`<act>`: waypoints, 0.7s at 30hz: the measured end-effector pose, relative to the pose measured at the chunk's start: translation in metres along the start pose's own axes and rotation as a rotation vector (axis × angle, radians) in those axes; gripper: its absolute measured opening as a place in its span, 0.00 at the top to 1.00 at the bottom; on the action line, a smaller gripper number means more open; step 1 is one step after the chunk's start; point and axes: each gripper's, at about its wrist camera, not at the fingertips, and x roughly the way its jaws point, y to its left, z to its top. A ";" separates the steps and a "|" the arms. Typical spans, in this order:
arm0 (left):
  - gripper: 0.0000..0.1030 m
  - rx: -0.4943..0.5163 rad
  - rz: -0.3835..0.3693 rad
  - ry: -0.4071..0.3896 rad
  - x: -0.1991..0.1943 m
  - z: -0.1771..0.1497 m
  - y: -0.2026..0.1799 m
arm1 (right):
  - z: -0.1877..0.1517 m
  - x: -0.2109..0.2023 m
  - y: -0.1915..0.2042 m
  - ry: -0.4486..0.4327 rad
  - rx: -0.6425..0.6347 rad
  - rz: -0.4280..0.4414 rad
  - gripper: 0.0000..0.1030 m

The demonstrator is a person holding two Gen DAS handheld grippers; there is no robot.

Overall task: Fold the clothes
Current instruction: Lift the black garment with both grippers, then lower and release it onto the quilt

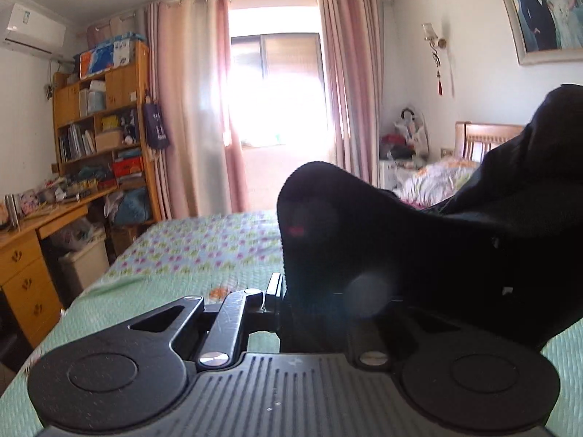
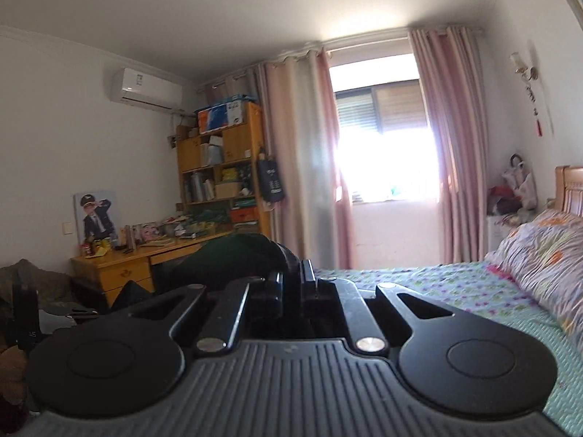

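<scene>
At the bottom of each wrist view, the grippers are pinching a black garment (image 1: 419, 240): the left gripper (image 1: 291, 291) is clamping an edge that is draping toward the right of the frame, and the right gripper (image 2: 293, 284) is squeezing a fold that is bulging to the left of centre. Beyond them, the bed (image 1: 204, 240) is stretching toward the curtains (image 2: 295, 153) in mid-frame. The garment seems to be hanging lifted and spread between the two grips; next it likely needs laying flat on the bed, kept taut.
</scene>
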 end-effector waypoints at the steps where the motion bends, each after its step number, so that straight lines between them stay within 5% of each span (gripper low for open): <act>1: 0.85 -0.004 -0.004 0.012 -0.010 -0.013 0.002 | -0.010 -0.003 0.007 0.020 0.009 0.024 0.91; 5: 0.84 -0.002 0.005 0.088 -0.029 -0.071 0.009 | -0.058 -0.014 0.028 0.108 0.040 0.086 0.90; 9: 0.84 0.005 -0.003 0.305 -0.003 -0.143 0.013 | -0.138 0.003 0.002 0.337 0.222 -0.006 0.82; 12: 0.82 0.037 -0.020 0.418 0.011 -0.189 0.009 | -0.215 0.023 -0.017 0.568 0.177 -0.230 0.73; 14: 0.76 0.042 -0.030 0.425 0.005 -0.203 0.005 | -0.252 0.020 -0.016 0.657 0.116 -0.297 0.72; 16: 0.59 0.043 -0.013 0.410 -0.003 -0.205 0.006 | -0.264 0.004 -0.009 0.644 0.079 -0.299 0.70; 19: 0.34 0.042 0.032 0.395 -0.013 -0.204 0.001 | -0.265 -0.018 0.001 0.600 0.054 -0.295 0.51; 21: 0.33 0.044 0.056 0.393 -0.017 -0.201 -0.005 | -0.258 -0.030 0.009 0.563 0.034 -0.293 0.42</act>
